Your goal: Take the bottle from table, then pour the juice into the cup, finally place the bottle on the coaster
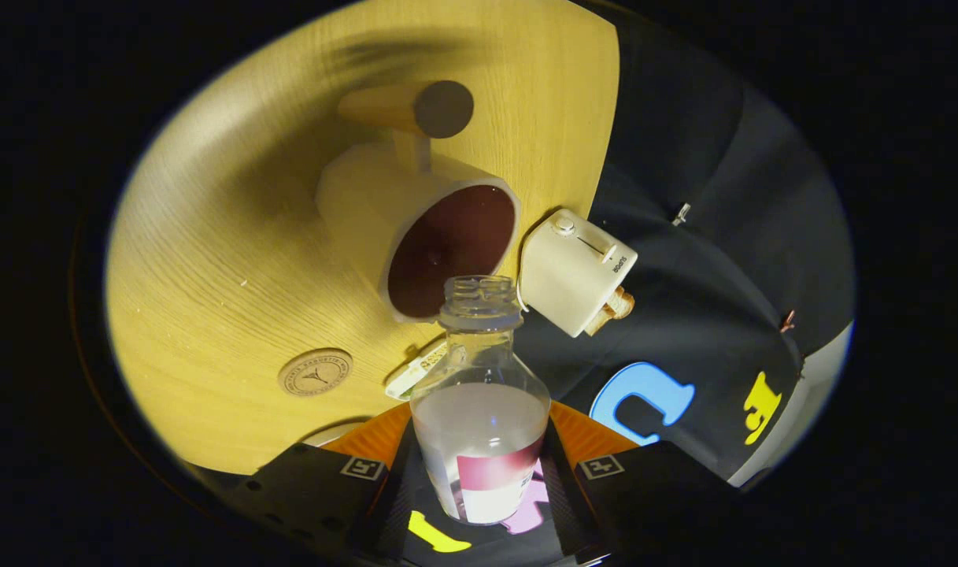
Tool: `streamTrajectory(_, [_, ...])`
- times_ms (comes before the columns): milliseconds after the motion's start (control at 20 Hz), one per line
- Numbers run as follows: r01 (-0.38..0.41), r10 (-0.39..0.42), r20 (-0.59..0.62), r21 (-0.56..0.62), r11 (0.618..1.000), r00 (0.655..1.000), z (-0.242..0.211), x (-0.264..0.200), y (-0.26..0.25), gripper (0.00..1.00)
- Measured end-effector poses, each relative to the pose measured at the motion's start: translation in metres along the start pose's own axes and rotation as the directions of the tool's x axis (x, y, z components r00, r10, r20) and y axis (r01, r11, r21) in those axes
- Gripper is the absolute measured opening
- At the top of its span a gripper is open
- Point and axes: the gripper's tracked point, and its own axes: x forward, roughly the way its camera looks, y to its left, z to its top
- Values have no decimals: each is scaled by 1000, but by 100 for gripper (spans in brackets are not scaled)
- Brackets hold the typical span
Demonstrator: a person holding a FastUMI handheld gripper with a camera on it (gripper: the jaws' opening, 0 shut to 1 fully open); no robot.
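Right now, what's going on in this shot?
The tool is shut on an open bottle, which is part full of pale liquid. The view is tilted. The bottle's mouth sits just short of the rim of a cup with a dark inside, so a pour looks under way or about to start; no stream shows. A round coaster lies on the wooden table, apart from the cup. A toaster sits beyond.

bottle (pixel 480 394): clear plastic, uncapped, part-filled with pale juice, red label, clamped between gripper (pixel 479 472) fingers, mouth toward cup | cup (pixel 439 236): cream, dark inside, near table's edge | coaster (pixel 315 372): round wooden, flat on table
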Motion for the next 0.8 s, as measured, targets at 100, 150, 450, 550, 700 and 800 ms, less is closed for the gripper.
streamTrajectory(100, [-1, 1, -1, 56, 998, 1000, -4, -4, 3, 74])
streamTrajectory(150, [0, 0, 4, 98, 995, 1000, -5, -8, 5, 74])
streamTrajectory(450, [55, -71, 24, 415, 908, 997, -22, -24, -8, 74])
streamTrajectory(550, [49, -72, 21, 544, 837, 997, -31, -31, -10, 74])
streamTrajectory(700, [37, -81, 19, 765, 643, 997, -47, -44, -17, 74])
streamTrajectory(800, [38, -114, 21, 871, 491, 993, -61, -49, -27, 74])
